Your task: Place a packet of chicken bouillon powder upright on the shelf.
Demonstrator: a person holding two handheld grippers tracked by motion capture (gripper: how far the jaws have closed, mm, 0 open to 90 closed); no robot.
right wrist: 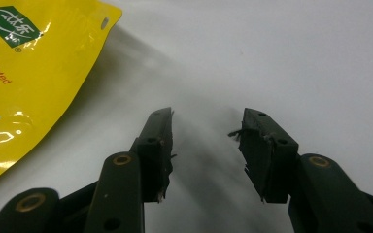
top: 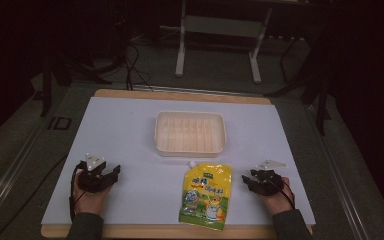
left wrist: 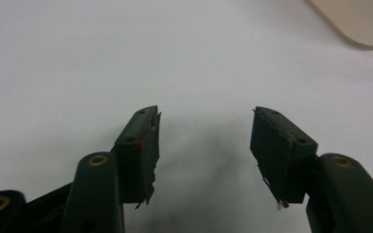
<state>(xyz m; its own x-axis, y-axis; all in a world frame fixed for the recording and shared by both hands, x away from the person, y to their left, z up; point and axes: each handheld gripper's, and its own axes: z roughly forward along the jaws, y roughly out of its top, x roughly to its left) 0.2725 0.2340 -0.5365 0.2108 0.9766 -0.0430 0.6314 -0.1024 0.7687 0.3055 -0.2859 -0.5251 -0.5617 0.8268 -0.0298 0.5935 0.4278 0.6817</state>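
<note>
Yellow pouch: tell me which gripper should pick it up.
Right, probably. The right gripper sits closer to the yellow pouch, jaws open and empty, and the pouch's edge shows in its own view. The left gripper, also open, rests farther off across bare white table.

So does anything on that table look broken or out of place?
Only the claws' pads: the left claw and right claw have frayed, ragged black pad edges. The yellow pouch and tray look intact.

Pouch (top: 206, 196) at table's (top: 130, 130) near edge, tray (top: 190, 132) just behind, left claw (top: 111, 174) and right claw (top: 246, 181) flanking pouch.
</note>
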